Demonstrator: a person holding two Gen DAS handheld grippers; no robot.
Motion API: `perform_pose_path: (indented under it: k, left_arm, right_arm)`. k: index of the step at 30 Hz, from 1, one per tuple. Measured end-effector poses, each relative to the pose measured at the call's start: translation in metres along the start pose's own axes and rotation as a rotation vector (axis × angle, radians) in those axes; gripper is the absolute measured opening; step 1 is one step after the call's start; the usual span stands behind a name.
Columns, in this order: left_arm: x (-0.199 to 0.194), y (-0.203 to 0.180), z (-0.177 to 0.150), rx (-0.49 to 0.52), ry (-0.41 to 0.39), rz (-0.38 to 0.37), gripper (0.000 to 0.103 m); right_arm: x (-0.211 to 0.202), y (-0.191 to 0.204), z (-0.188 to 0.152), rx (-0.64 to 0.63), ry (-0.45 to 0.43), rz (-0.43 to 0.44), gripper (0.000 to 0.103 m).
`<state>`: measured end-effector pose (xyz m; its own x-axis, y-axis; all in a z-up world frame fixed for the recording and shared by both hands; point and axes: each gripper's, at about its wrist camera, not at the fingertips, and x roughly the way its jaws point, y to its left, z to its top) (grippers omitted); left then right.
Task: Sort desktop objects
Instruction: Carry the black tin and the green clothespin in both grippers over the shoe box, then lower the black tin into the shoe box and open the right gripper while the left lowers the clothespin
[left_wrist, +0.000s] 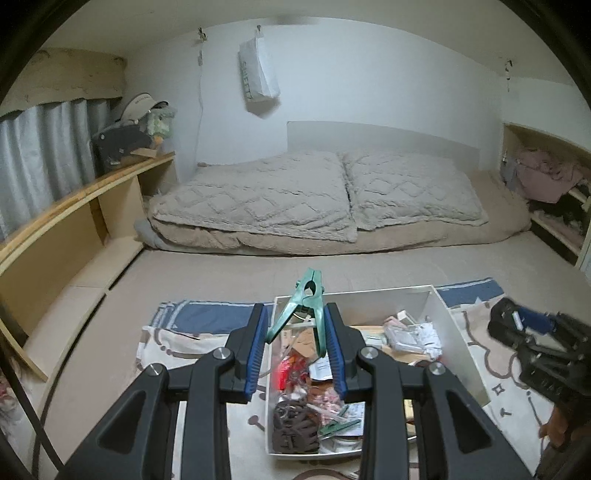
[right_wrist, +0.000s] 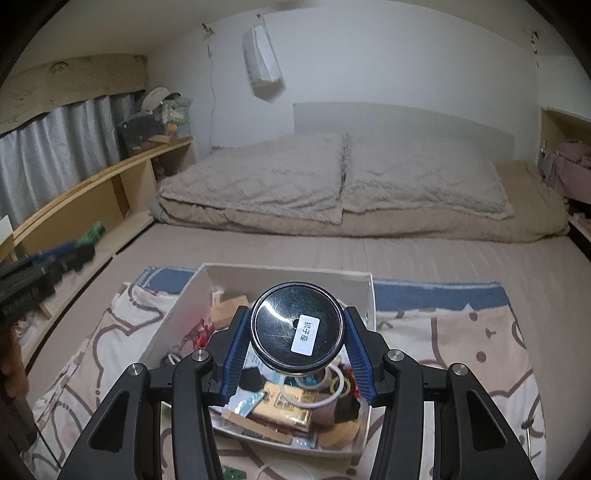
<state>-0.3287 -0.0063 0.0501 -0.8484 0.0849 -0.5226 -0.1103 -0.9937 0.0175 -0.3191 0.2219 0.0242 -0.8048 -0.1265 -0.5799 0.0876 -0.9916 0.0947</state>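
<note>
Bed-top white box (left_wrist: 458, 314) below, left fingers (left_wrist: 295, 334) clamping green clip (left_wrist: 306, 306), right fingers (right_wrist: 297, 343) round tin (right_wrist: 297, 328)

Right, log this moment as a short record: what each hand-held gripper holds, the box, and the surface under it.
left hand-held gripper: shut on a large green plastic spring clamp, held above the box
right hand-held gripper: shut on a round black tin with a white label, held above the box
box: white rectangular open-top box, full of mixed small items
in box: brown hair ties, small green clip, white ring
surface: cream patterned cloth with a blue border spread on a beige bed
</note>
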Motion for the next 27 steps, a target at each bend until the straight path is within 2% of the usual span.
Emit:
perform_pose_path:
  k: [7, 20, 24, 27]
  left_arm:
    - [0.024, -0.004, -0.004, -0.020, 0.043, -0.001, 0.031]
    - [0.063, -0.024, -0.029, 0.016, 0.139, 0.002, 0.031]
    - [0.075, -0.029, -0.040, 0.000, 0.194, -0.050, 0.031]
    - [0.082, -0.034, -0.046, 0.005, 0.219, -0.061, 0.031]
  right_arm:
    - [0.026, -0.014, -0.011, 0.041, 0.070, -0.033, 0.051]
    - [0.083, -0.027, -0.060, 0.098, 0.302, -0.038, 0.051]
    - [0.091, -0.022, -0.071, 0.092, 0.341, -0.029, 0.051]
    - [0.096, -0.016, -0.076, 0.078, 0.362, -0.020, 0.051]
